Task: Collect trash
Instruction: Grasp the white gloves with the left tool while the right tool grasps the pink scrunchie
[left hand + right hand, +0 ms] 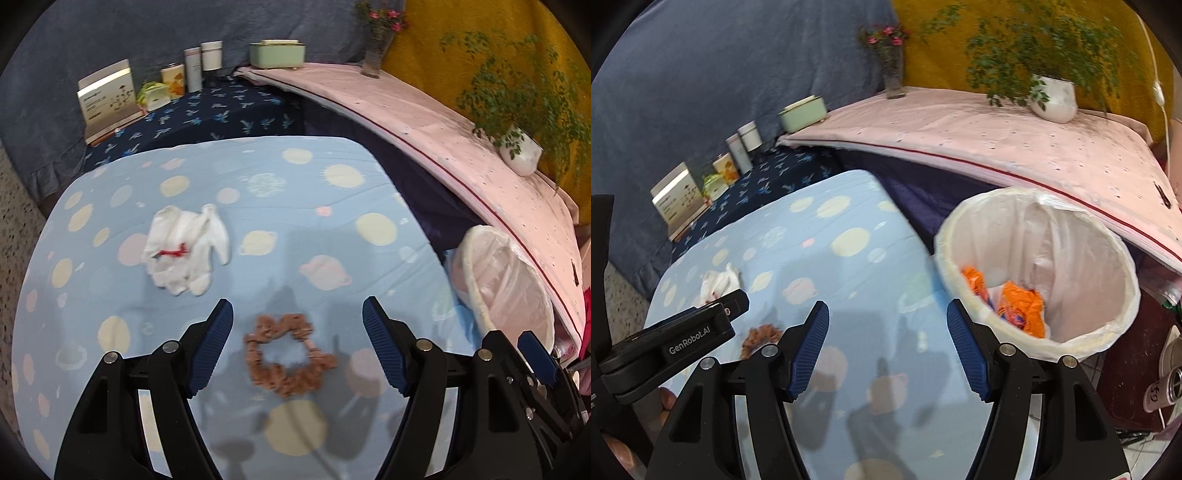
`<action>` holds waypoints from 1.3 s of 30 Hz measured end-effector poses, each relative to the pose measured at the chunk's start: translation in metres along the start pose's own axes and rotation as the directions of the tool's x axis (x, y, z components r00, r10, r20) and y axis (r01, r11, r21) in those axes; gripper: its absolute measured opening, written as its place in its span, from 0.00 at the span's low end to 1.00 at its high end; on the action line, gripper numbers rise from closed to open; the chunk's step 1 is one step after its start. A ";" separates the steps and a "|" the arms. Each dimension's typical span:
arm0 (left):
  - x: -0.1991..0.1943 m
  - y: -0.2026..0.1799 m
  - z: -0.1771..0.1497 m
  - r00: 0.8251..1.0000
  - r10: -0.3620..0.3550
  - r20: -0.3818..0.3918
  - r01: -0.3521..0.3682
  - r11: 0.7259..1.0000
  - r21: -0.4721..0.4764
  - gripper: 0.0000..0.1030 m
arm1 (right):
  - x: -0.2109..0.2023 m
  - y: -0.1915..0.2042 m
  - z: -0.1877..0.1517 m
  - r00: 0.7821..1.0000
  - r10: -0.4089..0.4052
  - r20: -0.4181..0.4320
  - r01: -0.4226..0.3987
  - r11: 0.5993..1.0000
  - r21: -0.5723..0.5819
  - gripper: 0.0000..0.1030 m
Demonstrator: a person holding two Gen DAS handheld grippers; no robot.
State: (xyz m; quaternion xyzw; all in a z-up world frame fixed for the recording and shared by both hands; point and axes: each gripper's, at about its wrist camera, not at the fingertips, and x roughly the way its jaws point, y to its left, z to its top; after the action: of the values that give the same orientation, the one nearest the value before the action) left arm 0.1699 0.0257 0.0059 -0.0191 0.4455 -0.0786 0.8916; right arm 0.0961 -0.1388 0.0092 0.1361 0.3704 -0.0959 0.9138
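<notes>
Around: gloves (186, 248) and scrunchie (290, 354) on my table (332, 229).
Bin (1039, 275): orange wrappers (1021, 306) inside.
My grippers: left (297, 317) and right (886, 317) both released, empty.

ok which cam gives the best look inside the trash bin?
Right wrist. The bin shows its whole bag-lined rim and open mouth, with orange wrappers at the bottom. The left wrist view catches the bin only at the right edge, side-on and cut off by the pink-covered ledge; its contents are hidden.
</notes>
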 end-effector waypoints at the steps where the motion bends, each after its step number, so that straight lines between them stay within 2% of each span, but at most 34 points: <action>1: 0.000 0.007 0.000 1.000 0.006 0.000 -0.006 1.000 -0.010 0.67 | 0.001 0.006 -0.001 1.000 0.006 -0.005 -0.006 1.000 -0.009 0.62; 12: 0.004 0.082 -0.006 0.996 0.089 -0.022 -0.091 0.989 -0.116 0.67 | 0.019 0.061 -0.016 0.996 0.058 -0.067 -0.064 0.993 -0.094 0.62; 21: 0.022 0.118 -0.008 0.987 0.149 -0.060 -0.156 0.977 -0.146 0.67 | 0.049 0.089 -0.032 0.985 0.088 -0.150 -0.108 0.985 -0.134 0.62; 24: 0.031 0.126 -0.004 0.986 0.151 -0.073 -0.160 0.975 -0.156 0.67 | 0.060 0.094 -0.038 0.980 0.093 -0.175 -0.118 0.983 -0.141 0.59; 28: 0.044 0.130 0.004 0.985 0.150 -0.081 -0.161 0.974 -0.159 0.67 | 0.076 0.100 -0.042 0.973 0.096 -0.208 -0.128 0.981 -0.146 0.49; 30: 0.052 0.130 0.009 0.986 0.147 -0.085 -0.159 0.974 -0.159 0.72 | 0.083 0.101 -0.044 0.970 0.097 -0.222 -0.131 0.981 -0.144 0.44; 32: 0.058 0.130 0.013 0.986 0.146 -0.080 -0.157 0.974 -0.161 0.75 | 0.091 0.102 -0.045 0.967 0.098 -0.236 -0.135 0.981 -0.143 0.35; 36: 0.077 0.127 0.023 0.988 0.132 -0.085 -0.144 0.977 -0.155 0.83 | 0.097 0.104 -0.043 0.969 0.093 -0.228 -0.130 0.979 -0.156 0.29; 39: 0.092 0.127 0.029 0.986 0.134 -0.098 -0.148 0.976 -0.157 0.84 | 0.100 0.103 -0.042 0.971 0.094 -0.222 -0.130 0.979 -0.158 0.24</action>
State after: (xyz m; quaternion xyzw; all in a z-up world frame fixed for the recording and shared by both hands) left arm 0.2629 0.1352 -0.0629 -0.0571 0.4892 0.0210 0.8701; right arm 0.1680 -0.0351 -0.0714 0.0872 0.4648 0.0034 0.8811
